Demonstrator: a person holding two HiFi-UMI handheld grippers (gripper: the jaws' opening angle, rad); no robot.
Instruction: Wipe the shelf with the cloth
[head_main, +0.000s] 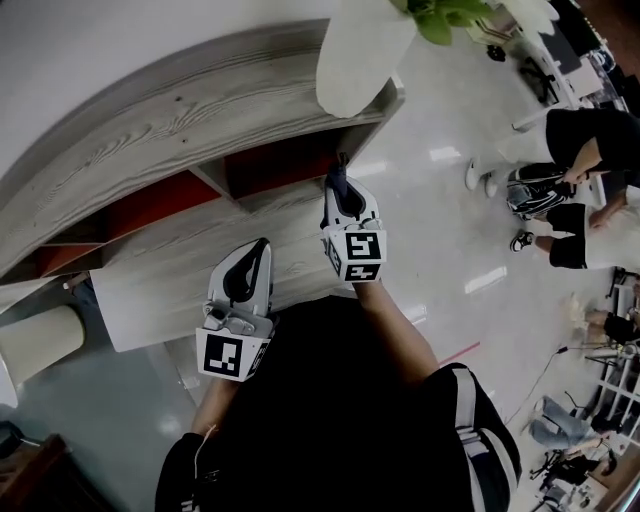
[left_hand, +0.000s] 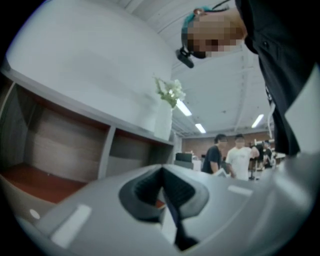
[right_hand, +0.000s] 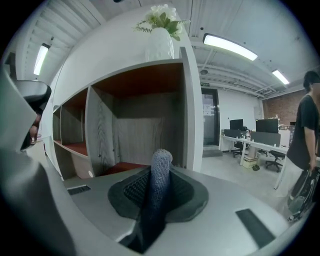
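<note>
The curved grey-wood shelf unit (head_main: 150, 130) has red-brown compartments and a lower board (head_main: 190, 275) in front of me. My right gripper (head_main: 339, 182) is shut on a dark blue-grey knit cloth (head_main: 337, 184), held at the mouth of the rightmost compartment (right_hand: 142, 117). In the right gripper view the cloth (right_hand: 158, 182) sticks up between the jaws of the right gripper (right_hand: 160, 172). My left gripper (head_main: 262, 246) hovers over the lower board, apart from the cloth. The left gripper (left_hand: 163, 175) has its jaws together with nothing in them, facing the compartments (left_hand: 65, 150).
A white vase (head_main: 358, 50) with green leaves stands on the shelf top at its right end. A beige cylinder (head_main: 40, 340) lies low at the left. People (head_main: 580, 140) stand on the glossy floor to the right. Office desks (right_hand: 255, 137) fill the background.
</note>
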